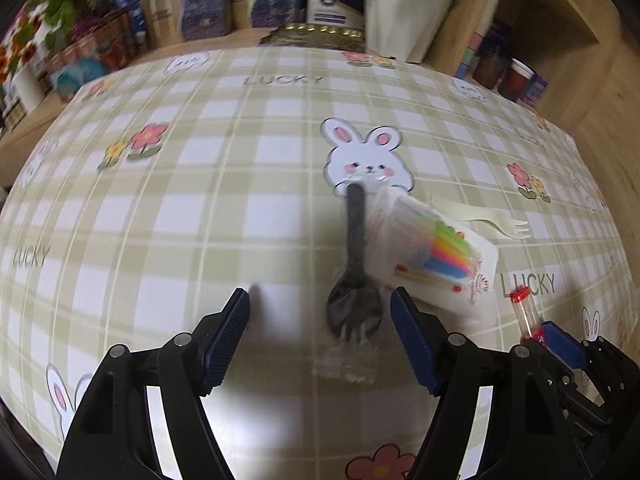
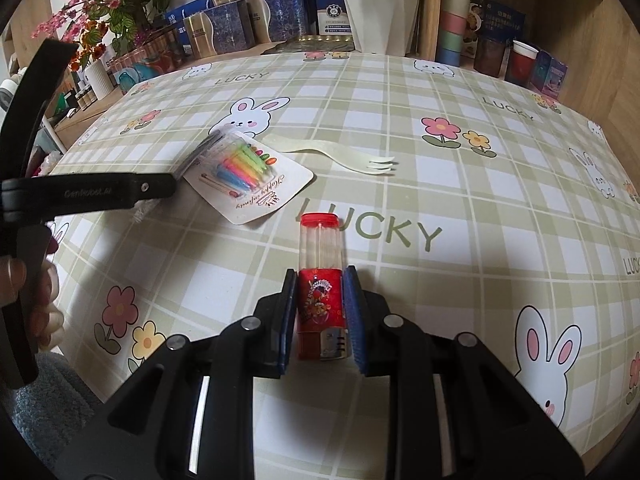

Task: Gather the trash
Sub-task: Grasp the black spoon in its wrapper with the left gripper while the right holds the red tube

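Two wrist views over a counter (image 2: pixel 460 184) covered by a green-and-white checked cloth printed with rabbits, flowers and the word LUCKY. The left tongs (image 1: pixel 320 304) stand wide, with nothing pressed between the pads; a black plastic spork (image 1: pixel 354 276) in a clear wrapper lies on the cloth between the two fingers, nearer the right one, its handle pointing to the far side. Just right of the spork, and partly over its handle, lies a white card pack of coloured candles (image 1: pixel 436 252), and beyond that a cream plastic fork (image 1: pixel 492 222) lies flat, tines to the right. The right tongs (image 2: pixel 319 300) are narrow and closed on a red-capped clear tube of toothpicks (image 2: pixel 320 276), gripped at its red label with the capped end pointing to the far side. In the right wrist view the candle pack (image 2: pixel 250 176) lies left and far of the tube, the fork (image 2: pixel 340 156) beyond it. Boxes, a white plant pot (image 2: pixel 372 12) and cups line the far edge.
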